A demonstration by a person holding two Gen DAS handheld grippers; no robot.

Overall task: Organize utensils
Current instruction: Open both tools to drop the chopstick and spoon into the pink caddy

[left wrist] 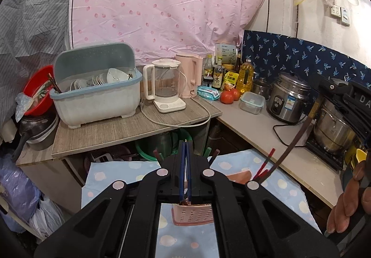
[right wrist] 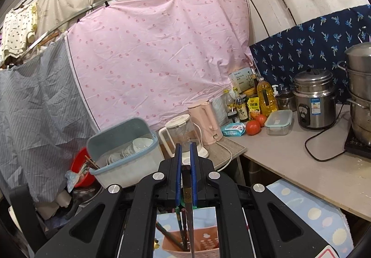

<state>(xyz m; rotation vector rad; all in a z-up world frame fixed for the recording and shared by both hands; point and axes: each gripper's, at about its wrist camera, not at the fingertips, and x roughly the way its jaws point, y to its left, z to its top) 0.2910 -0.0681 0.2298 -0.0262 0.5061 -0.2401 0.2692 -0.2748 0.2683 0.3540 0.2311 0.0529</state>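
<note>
A pink perforated utensil holder (left wrist: pixel 192 214) stands on a blue patterned cloth (left wrist: pixel 278 179) and holds several chopsticks (left wrist: pixel 264 163). My left gripper (left wrist: pixel 185 160) is shut, its blue pads together, above the holder with nothing seen between them. The right gripper (left wrist: pixel 340 93) appears at the right edge of the left wrist view, holding a dark chopstick (left wrist: pixel 292 144) that slants down toward the holder. In the right wrist view my right gripper (right wrist: pixel 185 165) is shut on that chopstick (right wrist: pixel 189 218), whose tip hangs over the holder (right wrist: pixel 204 244).
A dish rack (left wrist: pixel 97 93) with bowls, a glass kettle (left wrist: pixel 165 86) and a pink kettle (left wrist: pixel 189 77) stand on a wooden table. A counter (left wrist: pixel 255 123) carries bottles, tomatoes (left wrist: pixel 227 97), a container, a rice cooker (left wrist: pixel 287 100) and a steel pot (left wrist: pixel 334 132).
</note>
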